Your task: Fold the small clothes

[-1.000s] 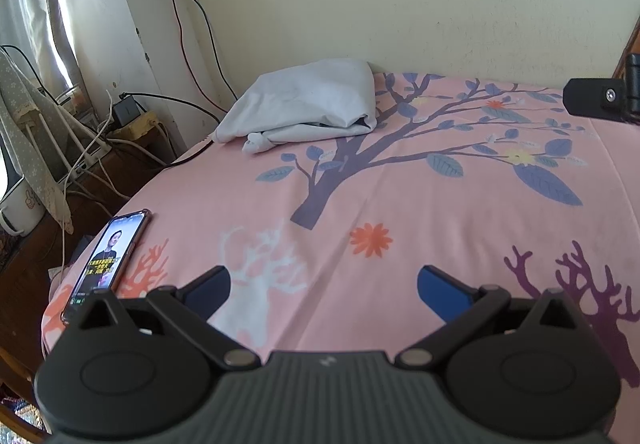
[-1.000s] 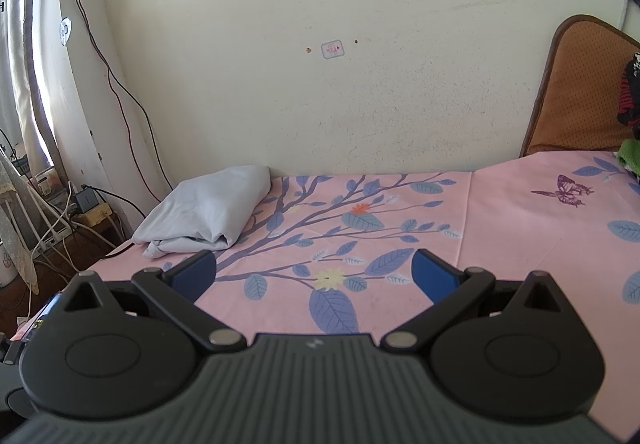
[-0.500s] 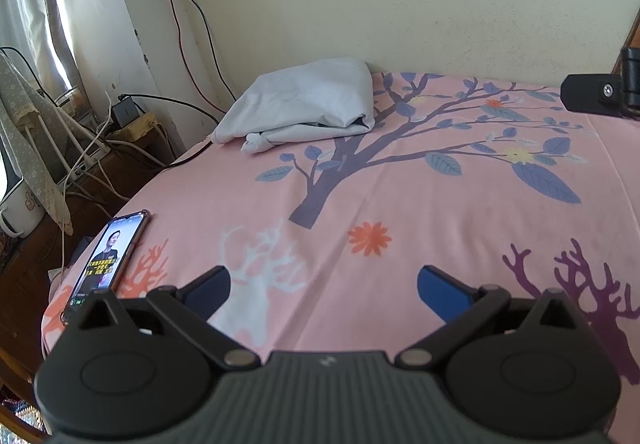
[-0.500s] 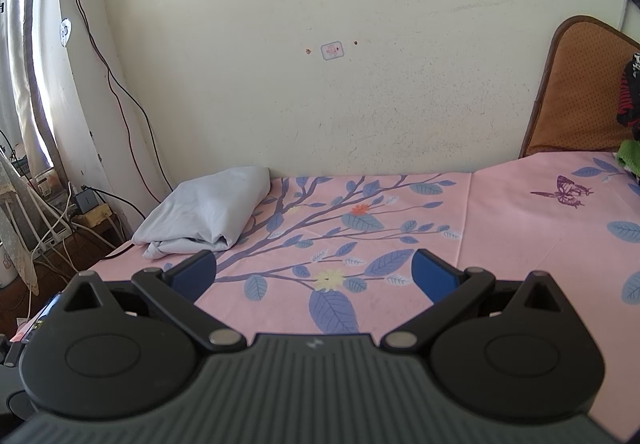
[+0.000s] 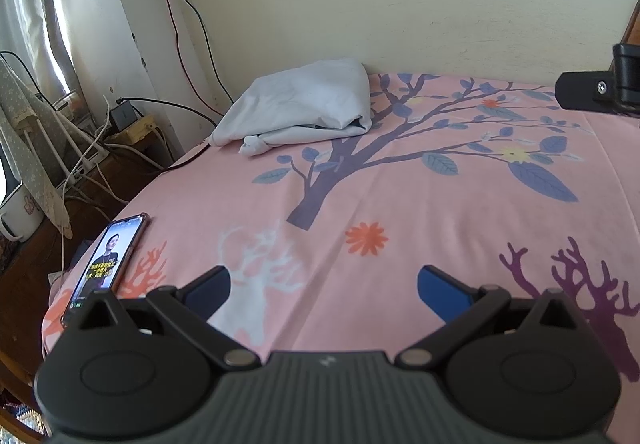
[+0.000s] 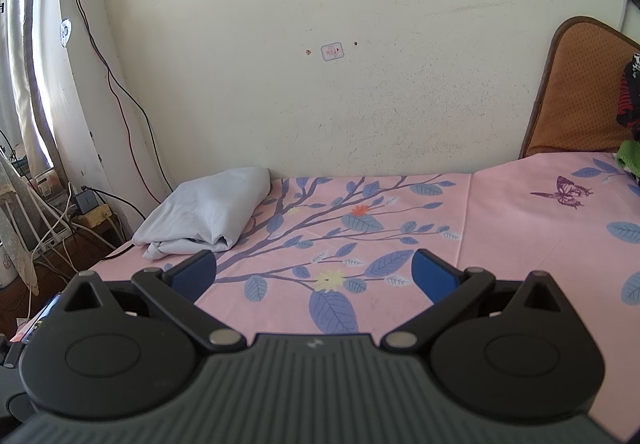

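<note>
A pale grey folded garment lies at the far left of the pink bed, against the wall; the right wrist view shows the same garment. My left gripper hovers open over the near part of the sheet, far short of the garment, with nothing between its blue fingers. The right gripper is also open and empty, well back from the cloth. A black part of the right gripper pokes in at the right edge of the left wrist view.
A phone with a lit screen lies near the bed's left edge. Cables, a charger and a wooden side table crowd the floor to the left. A brown headboard cushion and dark and green clothes sit at the right.
The right gripper's black part has slid slightly toward the right edge of the left wrist view. Both grippers stay open; the garment has not moved.
</note>
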Demonstrator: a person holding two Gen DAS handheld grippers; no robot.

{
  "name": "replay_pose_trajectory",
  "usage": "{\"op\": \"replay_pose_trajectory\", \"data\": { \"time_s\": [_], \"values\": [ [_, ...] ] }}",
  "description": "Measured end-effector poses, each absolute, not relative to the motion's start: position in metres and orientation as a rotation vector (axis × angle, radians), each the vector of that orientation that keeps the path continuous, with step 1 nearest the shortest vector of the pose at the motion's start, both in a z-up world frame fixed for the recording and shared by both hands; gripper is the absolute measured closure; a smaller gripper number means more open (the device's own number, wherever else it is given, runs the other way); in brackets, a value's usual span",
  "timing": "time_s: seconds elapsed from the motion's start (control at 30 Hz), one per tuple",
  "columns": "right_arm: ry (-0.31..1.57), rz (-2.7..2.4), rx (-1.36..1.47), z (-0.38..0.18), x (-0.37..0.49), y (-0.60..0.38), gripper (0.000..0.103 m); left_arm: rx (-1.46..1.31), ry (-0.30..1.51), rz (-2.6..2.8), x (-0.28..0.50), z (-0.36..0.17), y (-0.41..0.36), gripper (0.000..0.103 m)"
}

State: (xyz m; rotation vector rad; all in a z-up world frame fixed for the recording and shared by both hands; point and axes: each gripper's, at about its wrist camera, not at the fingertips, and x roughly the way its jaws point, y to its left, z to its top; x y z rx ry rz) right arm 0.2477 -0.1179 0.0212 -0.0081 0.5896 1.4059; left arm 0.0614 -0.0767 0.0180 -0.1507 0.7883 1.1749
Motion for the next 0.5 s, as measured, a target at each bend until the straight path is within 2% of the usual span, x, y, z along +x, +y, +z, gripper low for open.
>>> {"op": "replay_pose_trajectory", "data": {
  "time_s": [0.5],
  "values": [
    [0.588, 1.408, -0.007, 0.0245, 0.2483, -0.1157, 0.000, -0.129, 0.746, 1.147, 0.0605, 0.0262, -0.0802, 0.000]
  ]
}}
